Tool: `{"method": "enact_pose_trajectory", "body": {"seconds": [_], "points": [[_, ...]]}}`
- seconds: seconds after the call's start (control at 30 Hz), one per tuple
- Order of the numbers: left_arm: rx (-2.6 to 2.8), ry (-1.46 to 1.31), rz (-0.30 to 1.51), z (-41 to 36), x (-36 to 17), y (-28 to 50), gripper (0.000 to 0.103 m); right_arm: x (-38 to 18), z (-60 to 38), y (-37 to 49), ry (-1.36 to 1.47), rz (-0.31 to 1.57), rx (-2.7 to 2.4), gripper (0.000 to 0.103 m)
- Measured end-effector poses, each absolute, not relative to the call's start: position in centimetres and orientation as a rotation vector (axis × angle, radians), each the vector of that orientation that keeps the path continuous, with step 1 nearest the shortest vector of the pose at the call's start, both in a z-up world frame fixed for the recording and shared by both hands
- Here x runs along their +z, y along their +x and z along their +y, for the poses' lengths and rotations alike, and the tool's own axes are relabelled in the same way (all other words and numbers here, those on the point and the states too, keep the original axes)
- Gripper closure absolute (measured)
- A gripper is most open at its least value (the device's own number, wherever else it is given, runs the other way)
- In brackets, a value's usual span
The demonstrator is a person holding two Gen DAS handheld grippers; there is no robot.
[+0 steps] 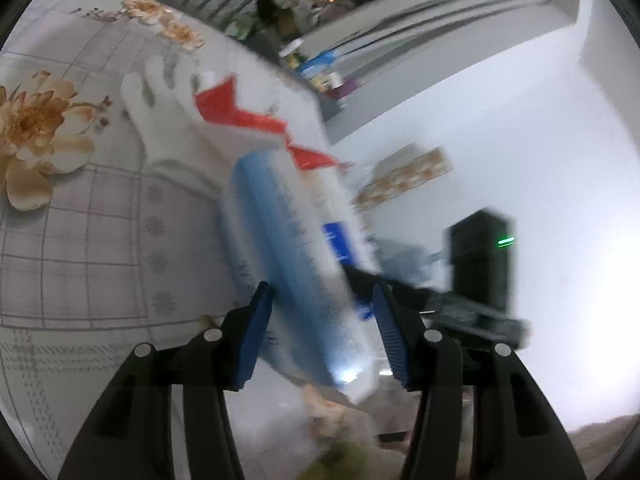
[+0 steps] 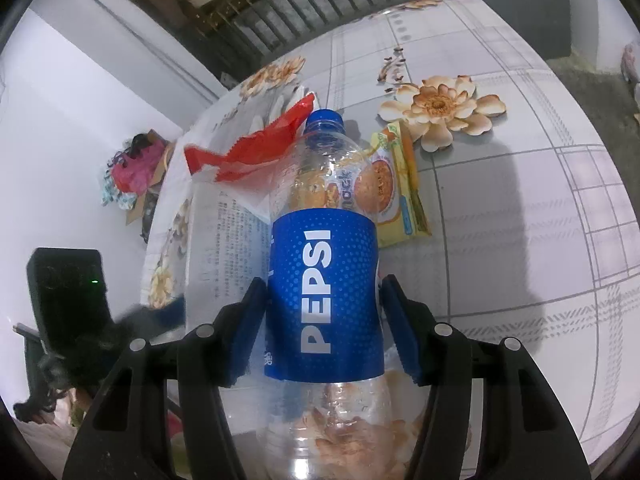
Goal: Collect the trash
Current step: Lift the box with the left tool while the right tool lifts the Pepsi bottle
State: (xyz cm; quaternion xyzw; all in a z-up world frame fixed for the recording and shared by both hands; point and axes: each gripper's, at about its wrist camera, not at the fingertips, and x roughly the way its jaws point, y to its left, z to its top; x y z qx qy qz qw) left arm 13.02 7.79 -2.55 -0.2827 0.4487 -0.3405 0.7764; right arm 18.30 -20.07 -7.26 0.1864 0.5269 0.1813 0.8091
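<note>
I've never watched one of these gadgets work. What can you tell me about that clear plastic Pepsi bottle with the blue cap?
The clear plastic Pepsi bottle has a blue screw cap, still on, and a blue wrap label with white lettering. It looks empty: the flowered tablecloth and a yellow biscuit packet show through its walls. It sits between the blue pads of the right gripper, which close on the label at both sides, cap pointing away from the camera. Whether its base rests on the table cannot be seen.

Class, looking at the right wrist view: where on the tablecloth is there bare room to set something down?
Free: the tablecloth right of the snack packet, below the printed flower. Crowded: left of the Pepsi bottle, with red wrapper and printed sheet.
</note>
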Motion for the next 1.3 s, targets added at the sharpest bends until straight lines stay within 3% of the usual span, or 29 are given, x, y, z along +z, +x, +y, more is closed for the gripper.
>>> {"method": "enact_pose_trajectory", "body": {"seconds": [0.3,0.53,1.3], "points": [[-0.649,-0.513,0.987,6.4,-2.2,13.6,0.053,-7.2,-19.8,18.1,0.391,1.124,0.381,0.048],[-0.58,-0.466,1.007,7.1,-2.2,13.4,0.067,-7.1,-20.3,18.0,0.432,1.113,0.376,0.05],[-0.547,-0.375,0.928,9.6,1.8,7.4,0.073,-4.8,-26.0,14.3,0.629,0.985,0.333,0.051]]}}
